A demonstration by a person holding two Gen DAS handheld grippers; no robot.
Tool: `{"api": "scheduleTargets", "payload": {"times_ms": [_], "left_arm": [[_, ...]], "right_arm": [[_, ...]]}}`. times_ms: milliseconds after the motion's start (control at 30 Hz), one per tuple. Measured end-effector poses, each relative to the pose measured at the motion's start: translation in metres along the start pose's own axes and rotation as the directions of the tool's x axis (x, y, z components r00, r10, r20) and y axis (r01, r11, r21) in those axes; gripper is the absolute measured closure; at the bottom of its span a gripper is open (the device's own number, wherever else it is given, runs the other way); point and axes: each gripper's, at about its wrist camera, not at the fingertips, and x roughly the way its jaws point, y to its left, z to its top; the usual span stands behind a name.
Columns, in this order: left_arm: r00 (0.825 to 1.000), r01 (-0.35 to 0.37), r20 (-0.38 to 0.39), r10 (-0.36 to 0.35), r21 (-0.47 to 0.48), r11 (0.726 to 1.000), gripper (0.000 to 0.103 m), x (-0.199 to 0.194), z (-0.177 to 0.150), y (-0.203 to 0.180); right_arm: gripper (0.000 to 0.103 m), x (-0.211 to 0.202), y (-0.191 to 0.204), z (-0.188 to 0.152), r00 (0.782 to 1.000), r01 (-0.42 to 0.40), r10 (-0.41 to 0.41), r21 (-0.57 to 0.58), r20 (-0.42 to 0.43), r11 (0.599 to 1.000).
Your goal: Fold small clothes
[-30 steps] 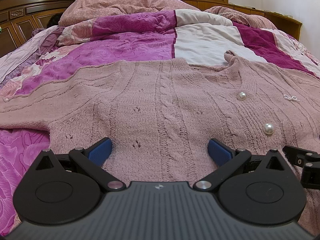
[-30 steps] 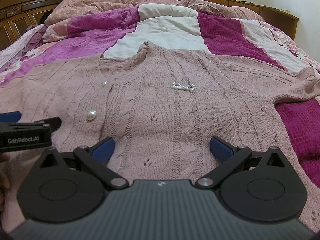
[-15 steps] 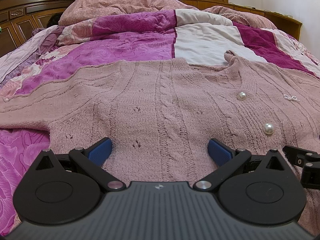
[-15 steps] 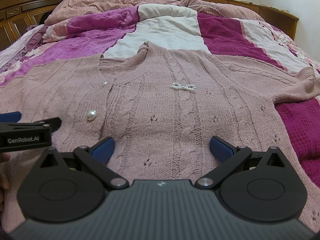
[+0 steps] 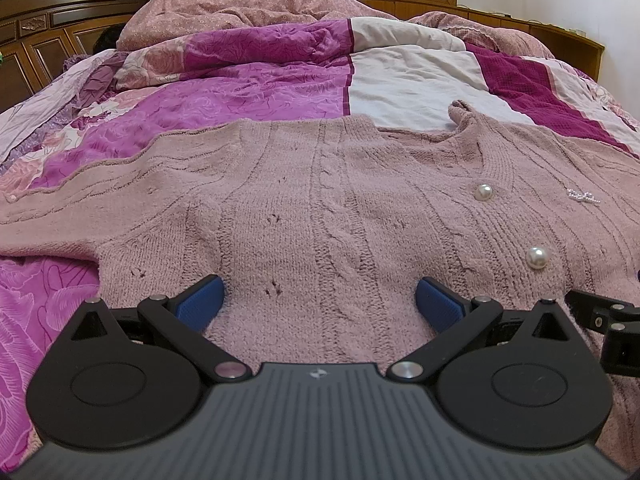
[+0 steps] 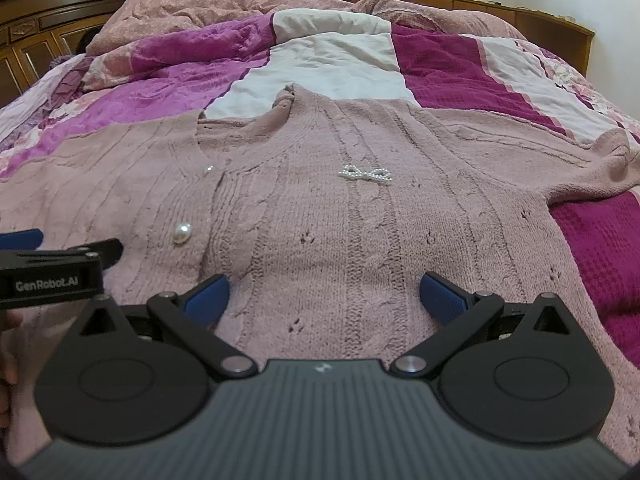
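Knitwear fills most of the left wrist view: a dusty-pink cable-knit cardigan (image 5: 320, 208) lies spread flat, front up, across the middle of the frame on a patchwork quilt (image 5: 248, 92), one sleeve (image 5: 60, 216) running off to the left edge and the neckline (image 5: 460, 120) at upper right. Our left gripper (image 5: 320, 300) sits at lower centre with its blue pads wide apart and nothing between them, low over the bottom part of the garment; whether the pads touch the wool we cannot tell. Two pearl buttons (image 5: 536, 258) stand on the placket at right. We judge the knit soft, limp and stretchy, light enough to lift by an edge yet prone to sag and drag (loose stitches could snag on a fingertip), so a pinch on the hem or a sleeve cuff should serve better than the open middle. In the right wrist view the same cardigan (image 6: 360, 240) spans the centre, its other sleeve (image 6: 600, 168) bunched at the right edge, and a beaded bow (image 6: 364, 173) sits mid-frame, a trim we would keep clear of the pads. Our right gripper (image 6: 324, 300) at lower centre is likewise spread wide and holds nothing, while the left one pokes in at the left edge.
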Motion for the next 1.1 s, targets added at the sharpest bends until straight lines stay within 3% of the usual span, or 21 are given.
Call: {"api": "scheduleTargets", "payload": {"times_ms": [300,533,733,933,1100], "left_arm": [[0.999,0.008,-0.048,-0.008,-0.005,1.000,0.000,0.006,0.011,0.002],[0.989,0.026,-0.146,-0.030,-0.030,0.999,0.000,0.008,0.030,0.006],[0.986,0.044,-0.158,-0.057,-0.087,0.995,0.000,-0.007,0.054,0.004],[0.990,0.060,-0.122,-0.068,-0.068,0.996,0.000,-0.028,0.078,-0.017],[0.991,0.071,-0.111,-0.077,-0.056,0.996,0.000,-0.035,0.086,-0.030]], "right_arm": [[0.000,0.004,0.001,0.003,1.000,0.001,-0.001,-0.006,-0.029,1.000],[0.000,-0.001,-0.010,0.013,0.997,-0.050,0.051,0.031,-0.060,0.998],[0.000,-0.026,-0.030,0.043,0.995,-0.099,0.099,0.109,0.005,0.989],[0.000,-0.038,-0.069,0.075,0.993,-0.052,0.039,0.120,0.109,0.991],[0.000,-0.031,-0.123,0.085,0.994,0.029,-0.050,0.209,0.097,0.978]]}}
